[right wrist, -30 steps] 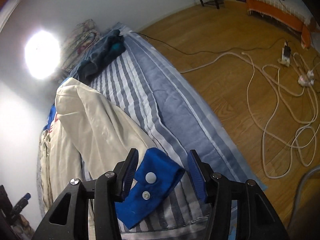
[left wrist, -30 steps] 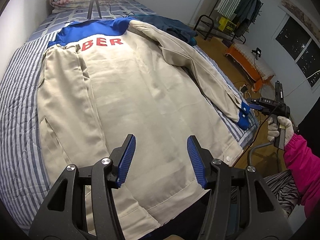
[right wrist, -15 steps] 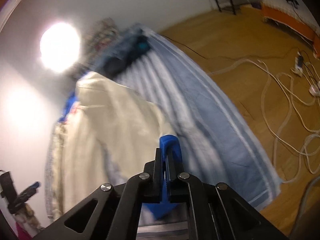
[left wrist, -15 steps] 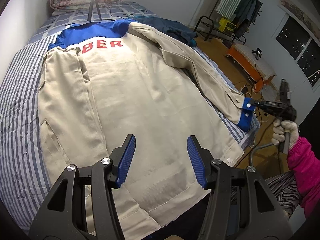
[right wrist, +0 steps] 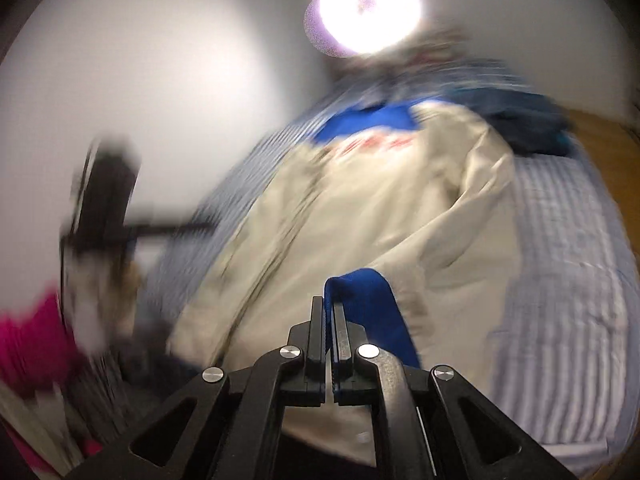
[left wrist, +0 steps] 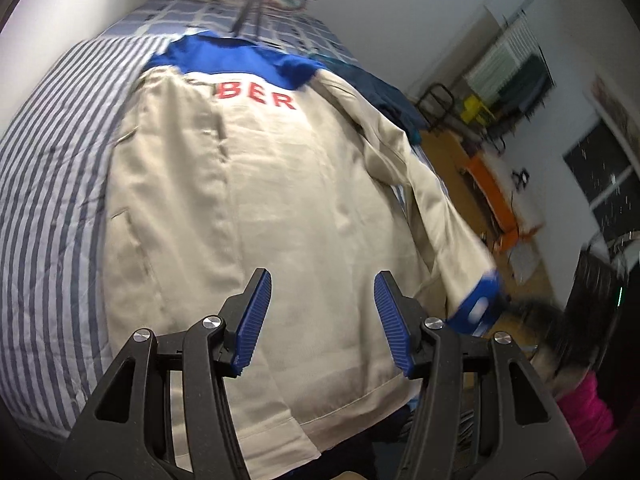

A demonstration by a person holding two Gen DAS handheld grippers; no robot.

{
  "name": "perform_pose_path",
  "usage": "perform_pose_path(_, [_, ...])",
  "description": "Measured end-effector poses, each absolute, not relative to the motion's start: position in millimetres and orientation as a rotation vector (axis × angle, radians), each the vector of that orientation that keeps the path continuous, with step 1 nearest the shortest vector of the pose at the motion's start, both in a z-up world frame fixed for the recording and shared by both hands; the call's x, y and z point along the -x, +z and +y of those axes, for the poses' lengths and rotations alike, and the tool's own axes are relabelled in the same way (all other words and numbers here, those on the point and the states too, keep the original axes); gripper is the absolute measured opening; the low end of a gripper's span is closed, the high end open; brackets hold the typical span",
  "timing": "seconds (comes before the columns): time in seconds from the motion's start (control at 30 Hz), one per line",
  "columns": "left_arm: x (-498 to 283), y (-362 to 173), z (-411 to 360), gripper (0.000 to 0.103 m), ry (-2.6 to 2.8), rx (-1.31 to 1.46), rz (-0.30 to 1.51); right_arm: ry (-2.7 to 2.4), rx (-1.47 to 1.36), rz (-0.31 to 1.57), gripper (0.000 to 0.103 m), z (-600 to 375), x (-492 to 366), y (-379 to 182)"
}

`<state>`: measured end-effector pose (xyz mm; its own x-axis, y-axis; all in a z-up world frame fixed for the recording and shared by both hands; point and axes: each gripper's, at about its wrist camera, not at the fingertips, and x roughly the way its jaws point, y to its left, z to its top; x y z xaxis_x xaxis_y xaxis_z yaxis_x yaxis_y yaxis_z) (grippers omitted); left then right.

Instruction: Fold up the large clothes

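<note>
The right gripper (right wrist: 328, 316) is clamped on the blue cuff (right wrist: 376, 300) of the jacket (left wrist: 260, 200), its 2 black jaws pressed flat together. The left gripper (left wrist: 322, 316) stands half open over the hem, ribbed blue pads (left wrist: 256, 312) holding nothing. The cream jacket, smooth woven cloth with a blue yoke and red letters "BER", lies back-up on the striped bed (left wrist: 52, 184); its sleeve (left wrist: 432, 200) is lifted. The right view is motion-blurred. A lamp (right wrist: 368, 4) glares above; wood floor (left wrist: 452, 172) lies beyond.
</note>
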<state>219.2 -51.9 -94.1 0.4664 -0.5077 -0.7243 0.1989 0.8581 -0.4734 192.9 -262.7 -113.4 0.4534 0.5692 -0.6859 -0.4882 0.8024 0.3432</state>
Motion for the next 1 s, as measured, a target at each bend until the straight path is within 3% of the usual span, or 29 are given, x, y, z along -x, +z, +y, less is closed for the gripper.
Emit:
perform_pose_path(0.2, [-219.8, -106.0, -31.1, 0.055, -0.392, 0.402, 1.026, 0.854, 0.164, 1.081, 0.0, -183.0, -168.0, -174.3])
perform_pose_path(0.37, [-217.5, -122.7, -39.9, 0.055, -0.403, 0.373, 1.076, 0.894, 0.198, 1.096, 0.0, -183.9, -165.0, -181.6])
perform_pose_path(0.47, [-216.1, -135.2, -53.1, 0.055, -0.425, 0.355, 1.112, 0.946, 0.115, 1.081, 0.008, -192.5, -167.5, -169.5])
perform_pose_path(0.53, [-215.0, -144.1, -63.3, 0.055, -0.446, 0.35, 1.138, 0.979, 0.069, 1.047, 0.033, -203.0, -167.3, -156.9])
perform_pose_path(0.73, [-215.2, -158.7, -88.6, 0.055, -0.497, 0.346, 1.181, 0.998, -0.13, 0.92, 0.035, -255.8, -186.6, -114.9])
perform_pose_path(1.0, [-259.5, -153.8, -98.1, 0.055, -0.494, 0.468, 1.147, 0.662, -0.405, 0.868, 0.043, -350.9, -291.5, -109.1])
